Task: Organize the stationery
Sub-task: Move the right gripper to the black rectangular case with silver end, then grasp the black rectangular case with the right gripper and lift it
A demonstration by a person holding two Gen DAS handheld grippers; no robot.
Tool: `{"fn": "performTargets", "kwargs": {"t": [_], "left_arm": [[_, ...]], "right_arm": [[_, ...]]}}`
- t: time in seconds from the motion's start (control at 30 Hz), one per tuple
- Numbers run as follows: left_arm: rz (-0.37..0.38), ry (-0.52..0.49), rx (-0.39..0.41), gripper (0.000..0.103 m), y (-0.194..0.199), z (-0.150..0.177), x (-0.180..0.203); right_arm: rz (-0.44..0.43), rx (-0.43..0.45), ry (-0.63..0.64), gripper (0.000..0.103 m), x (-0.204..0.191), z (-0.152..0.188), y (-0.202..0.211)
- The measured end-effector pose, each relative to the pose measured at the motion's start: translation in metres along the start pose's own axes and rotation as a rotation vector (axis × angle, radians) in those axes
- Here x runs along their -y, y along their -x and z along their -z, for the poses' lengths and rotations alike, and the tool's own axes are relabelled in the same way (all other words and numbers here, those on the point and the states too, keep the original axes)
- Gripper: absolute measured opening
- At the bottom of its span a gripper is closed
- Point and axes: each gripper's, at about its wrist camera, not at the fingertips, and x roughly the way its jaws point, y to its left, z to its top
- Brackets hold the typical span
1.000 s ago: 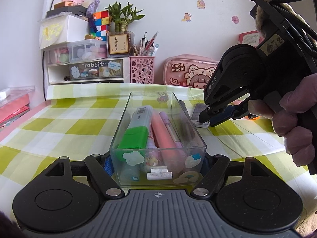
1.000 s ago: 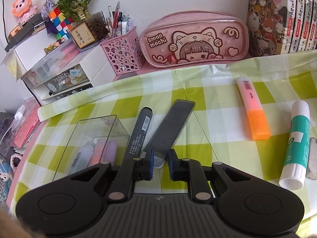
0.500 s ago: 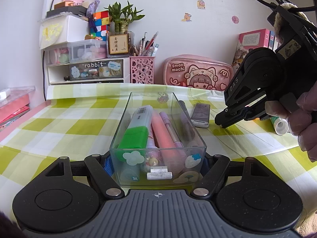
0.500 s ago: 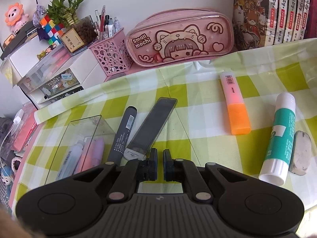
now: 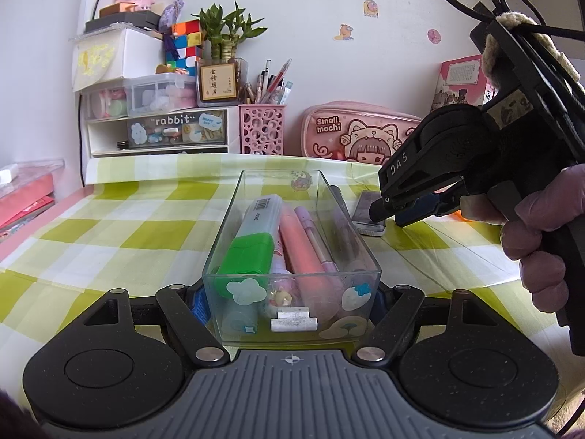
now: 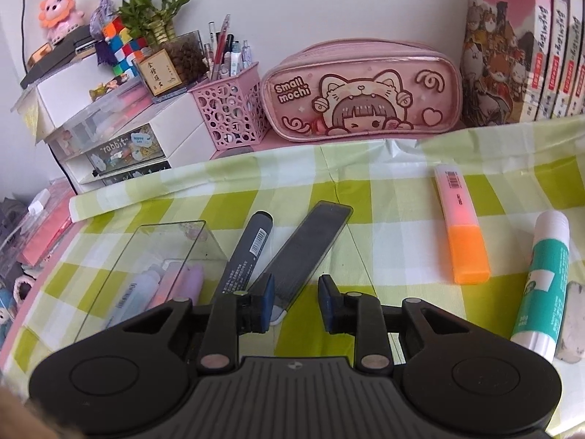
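My left gripper (image 5: 289, 303) is shut on the near end of a clear plastic box (image 5: 226, 226), its pads against the two side walls. In the box lie a green-capped highlighter (image 5: 252, 241), a pink marker (image 5: 303, 248) and a purple pen (image 5: 318, 237). My right gripper (image 6: 296, 296) is low over the cloth to the right of the box (image 6: 164, 241). Its jaws are opening around the near end of a flat dark case (image 6: 310, 241), and the right pad stands clear of it. A dark marker (image 6: 248, 252) lies between the case and the box.
An orange highlighter (image 6: 464, 234), a glue stick (image 6: 544, 274) and a grey eraser (image 6: 574, 322) lie at the right. A pink pencil case (image 6: 362, 91), a pink pen holder (image 6: 230, 113), a drawer unit (image 5: 157, 128) and books (image 6: 519, 44) line the back wall.
The right gripper drew back and shut half a second ago. It has now come forward to the flat case with its jaws spread. The left gripper and the box stayed still.
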Motion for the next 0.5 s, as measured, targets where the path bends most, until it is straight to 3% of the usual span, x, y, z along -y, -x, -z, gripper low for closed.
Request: {"fn": "performTargets", "kwargs": {"t": [0.13, 0.27, 0.37, 0.5], "left_arm": [[0.001, -0.001, 0.001, 0.075, 0.0, 0.0, 0.0], [0.004, 0.0, 0.002, 0.075, 0.0, 0.0, -0.001], [0.004, 0.0, 0.003, 0.075, 0.001, 0.0, -0.001], [0.004, 0.0, 0.003, 0.075, 0.001, 0.001, -0.001]], "right_arm": [[-0.024, -0.003, 0.01, 0.028, 0.002, 0.001, 0.002], [0.04, -0.027, 0.025, 0.028, 0.005, 0.0, 0.006], [-0.002, -0.042, -0.069, 0.028, 0.015, -0.006, 0.004], [-0.03, -0.031, -0.136, 0.048, 0.013, -0.018, -0.008]]}}
